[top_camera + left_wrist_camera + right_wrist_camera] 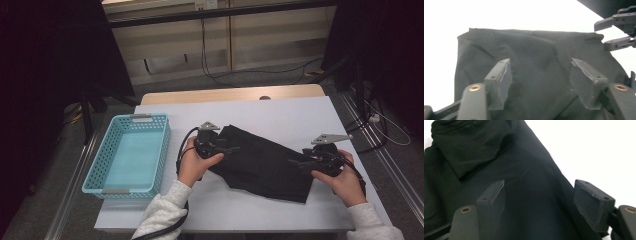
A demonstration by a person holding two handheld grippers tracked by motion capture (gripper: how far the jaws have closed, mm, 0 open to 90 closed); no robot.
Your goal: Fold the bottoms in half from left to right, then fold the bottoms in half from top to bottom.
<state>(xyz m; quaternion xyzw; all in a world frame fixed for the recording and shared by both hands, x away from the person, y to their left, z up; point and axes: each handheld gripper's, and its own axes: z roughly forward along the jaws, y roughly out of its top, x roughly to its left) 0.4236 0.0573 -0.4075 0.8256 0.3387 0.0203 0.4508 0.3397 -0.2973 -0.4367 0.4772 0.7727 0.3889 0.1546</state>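
Sitting at the far left of the white desk, a turquoise perforated basket stands well apart from the work in hand. Just right of it, the person's left hand holds the left tongs, which lie over the left end of a folded black cloth. In the left gripper view those jaws stand wide apart, with the cloth spread flat below and between them; the pads do not press on it, so nothing is held. The cloth lies slantwise across the middle of the desk, its left end farther from the person and its right end nearer, with its edges lying flat on the white surface. At its right end, the right hand holds the right tongs, pointing left across the fabric. In the right gripper view these jaws are also parted, with the cloth under them and a folded layer lying on top farther off; the right pad hangs near the cloth's edge, beside bare desk. Whether either pad brushes the fabric is hard to tell from these angles, but neither pair is closed on it.
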